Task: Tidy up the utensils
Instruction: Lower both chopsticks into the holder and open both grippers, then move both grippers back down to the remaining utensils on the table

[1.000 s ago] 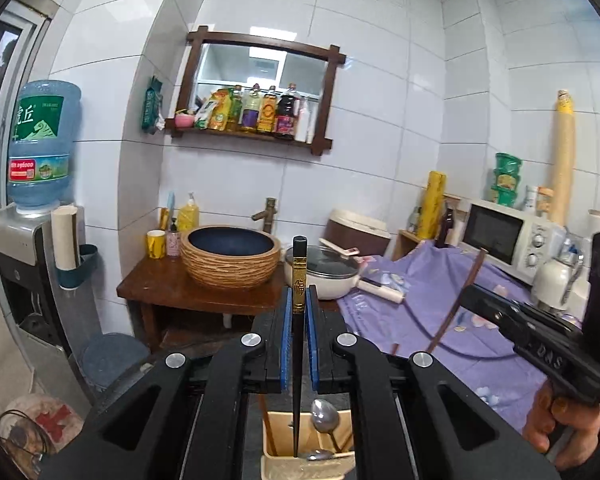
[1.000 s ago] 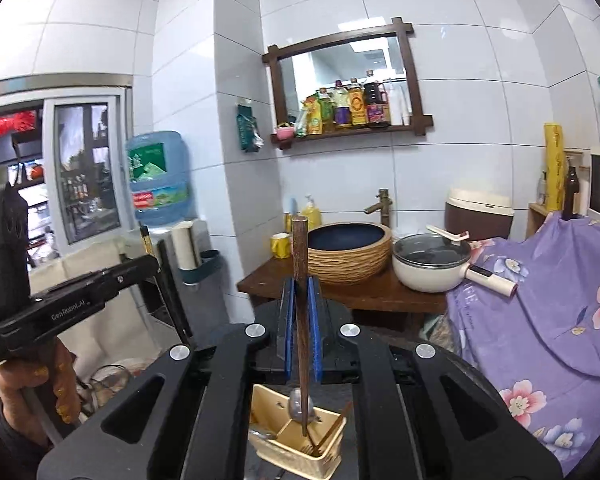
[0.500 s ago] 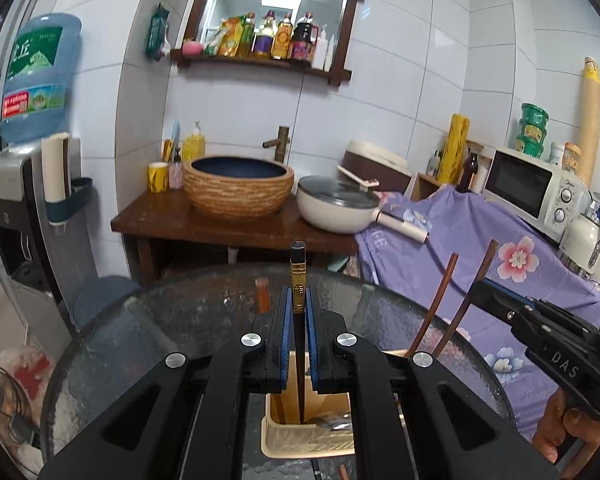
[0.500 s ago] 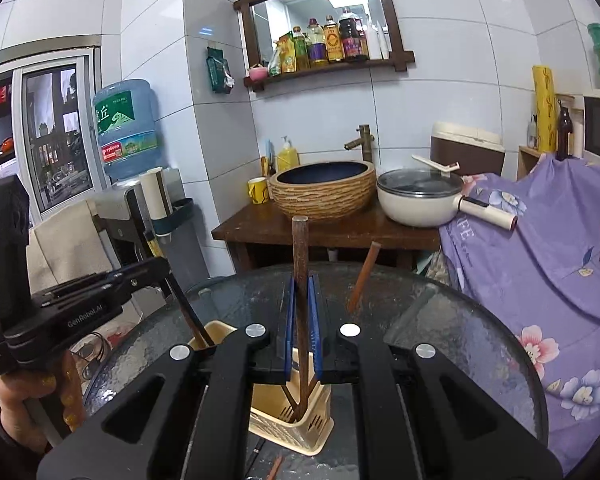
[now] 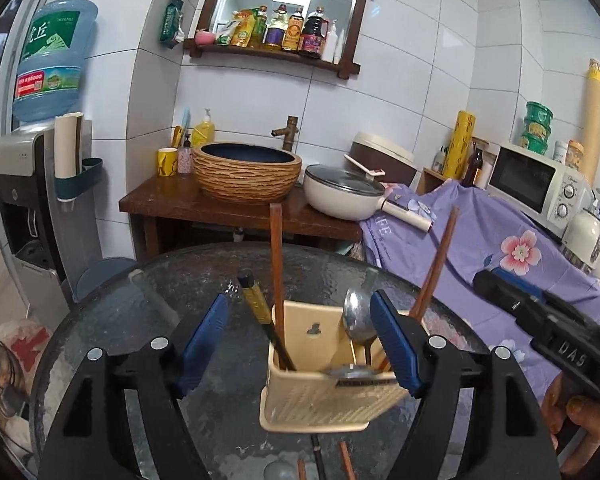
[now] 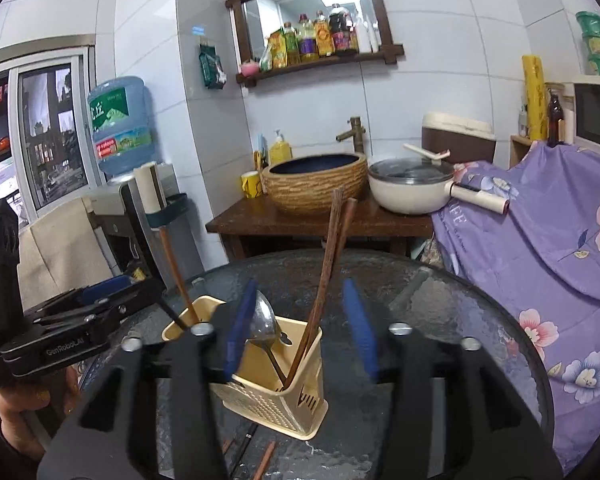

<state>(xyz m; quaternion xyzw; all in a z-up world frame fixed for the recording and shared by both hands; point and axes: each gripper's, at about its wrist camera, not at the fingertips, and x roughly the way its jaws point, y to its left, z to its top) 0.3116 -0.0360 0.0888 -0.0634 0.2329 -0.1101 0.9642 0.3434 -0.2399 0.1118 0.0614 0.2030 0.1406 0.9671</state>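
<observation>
A cream plastic utensil holder (image 5: 316, 396) (image 6: 276, 396) stands on the round glass table (image 5: 148, 312). It holds a black chopstick with a gold band (image 5: 260, 312), brown wooden chopsticks (image 5: 277, 264) (image 6: 328, 256) and a metal spoon (image 5: 358, 320) (image 6: 264, 324). My left gripper (image 5: 300, 340) is open and empty just above the holder. My right gripper (image 6: 300, 332) is open and empty over the holder's right side. More chopsticks (image 5: 342, 460) lie on the glass in front of the holder.
Behind the table stands a wooden stand (image 5: 228, 208) with a woven basin (image 5: 247, 176) and a white pan (image 5: 340, 196). A purple flowered cloth (image 5: 500, 240) and a microwave (image 5: 536, 184) are at the right, a water dispenser (image 5: 32, 160) at the left.
Both grippers have opened and let go of their chopsticks, which now stand in the holder. Both cameras have tilted down toward the table.
</observation>
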